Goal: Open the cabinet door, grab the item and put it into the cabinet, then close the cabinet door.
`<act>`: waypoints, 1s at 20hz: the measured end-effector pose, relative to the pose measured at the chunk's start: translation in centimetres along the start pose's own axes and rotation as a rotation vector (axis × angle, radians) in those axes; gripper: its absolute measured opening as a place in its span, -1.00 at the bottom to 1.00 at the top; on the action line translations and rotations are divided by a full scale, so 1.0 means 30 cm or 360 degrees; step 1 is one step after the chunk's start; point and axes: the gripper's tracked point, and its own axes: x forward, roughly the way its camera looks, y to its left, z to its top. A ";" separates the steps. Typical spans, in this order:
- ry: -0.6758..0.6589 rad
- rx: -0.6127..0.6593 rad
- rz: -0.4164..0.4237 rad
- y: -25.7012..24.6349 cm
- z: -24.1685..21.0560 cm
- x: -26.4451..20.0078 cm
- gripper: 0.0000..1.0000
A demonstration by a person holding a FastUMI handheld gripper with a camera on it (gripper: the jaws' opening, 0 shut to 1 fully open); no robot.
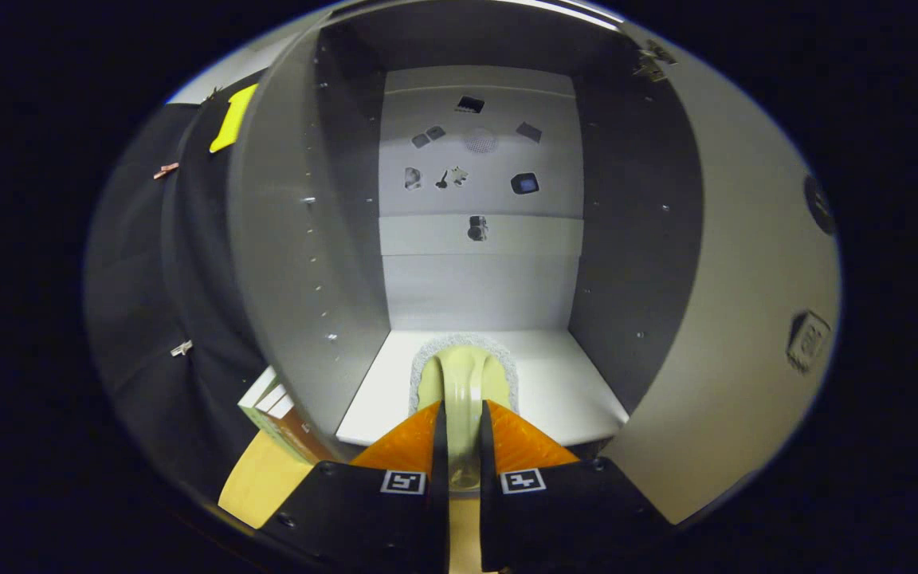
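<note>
At the bottom centre of the gripper view, the gripper (464,430) has its two fingers pressed in on the slim handle of a pale cream brush (464,381), one finger on each side; each finger carries a small square black-and-white marker near its base. The handle is smooth and rounded, widening ahead of the fingertips into an arched head edged with a rough, grey-white fringe of bristle or sponge. That head rests on the flat white floor (555,399) of the open cabinet (292,239), just inside its front edge.

The cabinet fills the middle of the frame: matte grey side walls dotted with rows of small shelf-pin holes, and a light back panel (481,279) crossed by horizontal seams. Several small dark stickers or cut-outs sit on the upper back panel, too small to make out. The cabinet door (746,303) stands swung open at the right, a smooth pale slab.

At the lower left, beside the cabinet, a box (276,410) with white and orange faces stands on a tan wooden surface (256,482).
</note>
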 end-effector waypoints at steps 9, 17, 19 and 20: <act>0.0360 0.0169 -0.0099 -0.090 -0.055 0.388 -0.62; 0.0312 0.0233 0.0004 -0.041 -0.038 0.482 -0.33; 0.0309 0.0235 0.0007 -0.041 -0.039 0.484 -0.08; 0.0291 0.0227 0.0007 -0.037 -0.028 0.472 -0.06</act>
